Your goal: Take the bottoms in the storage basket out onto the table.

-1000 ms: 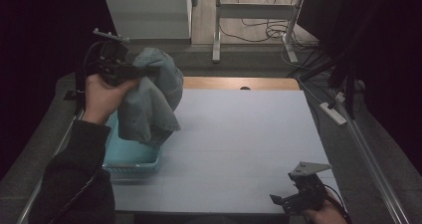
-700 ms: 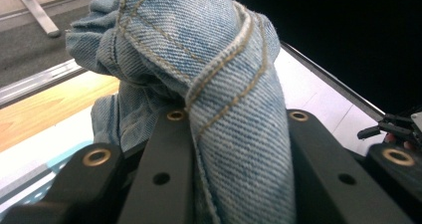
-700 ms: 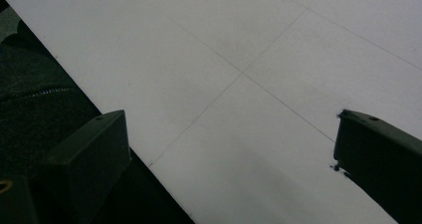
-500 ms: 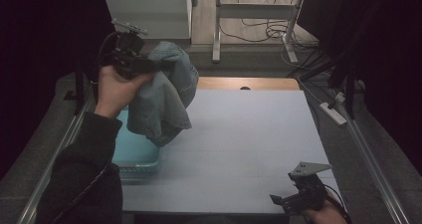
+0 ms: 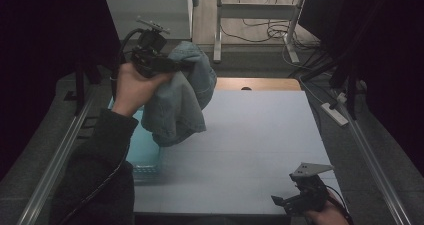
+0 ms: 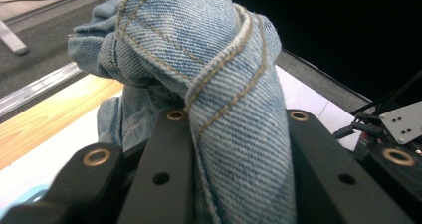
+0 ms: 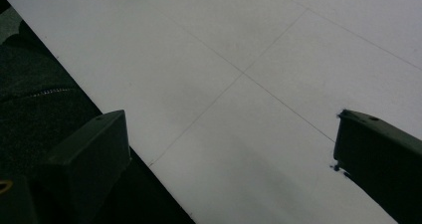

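My left tool (image 5: 172,65) pinches the bunched jeans (image 5: 182,102), which hang above the counter's (image 5: 250,150) far-left corner over the blue basket (image 5: 145,157), well apart from my spread right tool (image 5: 292,202) at the near-right edge.

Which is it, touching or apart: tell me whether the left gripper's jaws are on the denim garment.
Touching. In the left gripper view the denim garment is pinched between the left gripper's two black jaws, fabric pressed against both.

- No writing, label, brand, number or sign can be read on anything here.
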The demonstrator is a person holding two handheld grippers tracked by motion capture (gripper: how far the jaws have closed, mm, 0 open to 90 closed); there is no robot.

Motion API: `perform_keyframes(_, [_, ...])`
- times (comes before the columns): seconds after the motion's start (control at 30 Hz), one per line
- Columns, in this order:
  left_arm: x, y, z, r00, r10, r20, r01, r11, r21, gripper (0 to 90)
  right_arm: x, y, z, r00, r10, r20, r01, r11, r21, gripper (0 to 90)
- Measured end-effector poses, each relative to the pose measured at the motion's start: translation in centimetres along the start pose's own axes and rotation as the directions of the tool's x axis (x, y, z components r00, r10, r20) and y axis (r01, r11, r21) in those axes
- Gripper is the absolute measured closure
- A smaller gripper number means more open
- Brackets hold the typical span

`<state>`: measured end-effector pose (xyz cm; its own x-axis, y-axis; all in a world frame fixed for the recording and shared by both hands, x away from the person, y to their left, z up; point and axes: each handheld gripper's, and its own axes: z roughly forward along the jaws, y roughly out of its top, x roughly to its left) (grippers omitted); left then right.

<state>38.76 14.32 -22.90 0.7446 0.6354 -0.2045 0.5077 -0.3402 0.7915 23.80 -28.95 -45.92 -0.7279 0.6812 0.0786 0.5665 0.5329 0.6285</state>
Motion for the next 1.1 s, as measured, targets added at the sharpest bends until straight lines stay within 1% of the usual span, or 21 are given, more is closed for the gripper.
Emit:
perform_keyframes(0.3, [-1.3, 0.8, 1.7, 0.999, 0.023, 0.039, -0.024, 0.9996, 0.013, 77.0, 0.0, 0.0, 0.0, 1.0, -0.001, -0.002, 0.001, 1.0, -0.001, 1.3])
perform_keyframes(0.47, [-1.8, 1.1, 2.8, 0.9973, 0.035, 0.064, -0.037, 0.9991, 0.021, 77.0, 0.0, 0.0, 0.0, 1.0, -0.002, -0.003, 0.002, 1.0, 0.0, 1.3])
perform_keyframes(0.73, [-2.6, 1.1, 5.2, 0.9952, 0.047, 0.085, -0.052, 0.9972, 0.055, 76.9, 0.0, 0.0, 0.0, 1.0, -0.002, -0.004, 0.002, 1.0, -0.003, 1.3])
perform_keyframes(0.83, [-2.7, 1.0, 6.1, 0.9948, 0.048, 0.089, -0.055, 0.9963, 0.067, 76.9, -0.1, -0.1, 0.0, 1.0, -0.002, -0.004, 0.002, 1.0, -0.007, 1.3])
perform_keyframes(0.93, [-2.9, 0.9, 6.9, 0.995, 0.062, 0.079, -0.068, 0.9942, 0.083, 76.8, 0.0, -0.1, -0.1, 1.0, 0.001, -0.005, -0.001, 1.0, -0.007, 1.3])
perform_keyframes(1.1, [-2.9, 0.4, 8.0, 0.9957, 0.074, 0.055, -0.08, 0.9908, 0.11, 76.6, 0.0, -0.1, -0.1, 1.0, 0.001, -0.005, -0.001, 1.0, -0.007, 1.3])
